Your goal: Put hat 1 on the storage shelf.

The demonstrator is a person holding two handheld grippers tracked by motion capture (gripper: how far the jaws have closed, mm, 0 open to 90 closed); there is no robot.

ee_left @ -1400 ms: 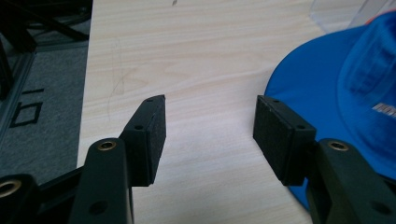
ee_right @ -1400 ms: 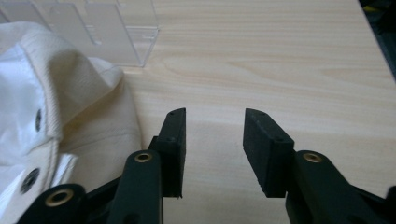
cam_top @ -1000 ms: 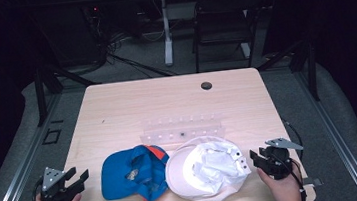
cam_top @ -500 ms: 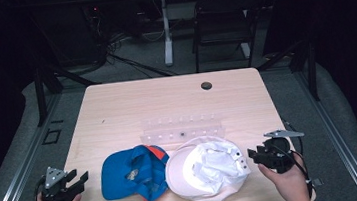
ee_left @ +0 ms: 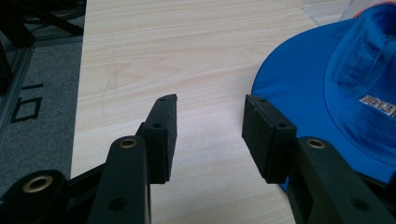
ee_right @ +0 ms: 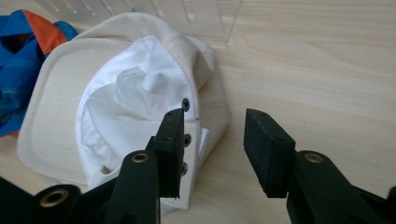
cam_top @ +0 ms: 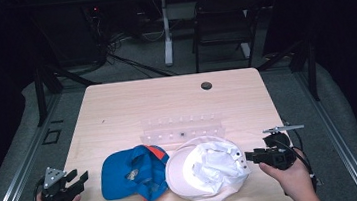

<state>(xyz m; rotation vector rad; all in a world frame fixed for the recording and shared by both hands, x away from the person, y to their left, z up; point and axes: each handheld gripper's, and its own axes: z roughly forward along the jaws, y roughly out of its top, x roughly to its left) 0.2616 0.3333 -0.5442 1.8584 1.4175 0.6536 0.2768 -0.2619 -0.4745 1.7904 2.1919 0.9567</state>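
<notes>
At the near left corner of the surface [cam_top: 117,112], your left claw [cam_top: 76,179] sits open and empty, with the blue cap [cam_top: 131,173] just beside it toward the middle, brim nearest. Next comes the white cap [cam_top: 209,170], upside down. Your right claw [cam_top: 249,157], also open, is almost touching its snap strap [ee_right: 187,140], so that hand is nearer.

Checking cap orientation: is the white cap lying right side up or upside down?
Upside down: the white cap shows its crumpled inner lining and strap snaps facing up.
</notes>
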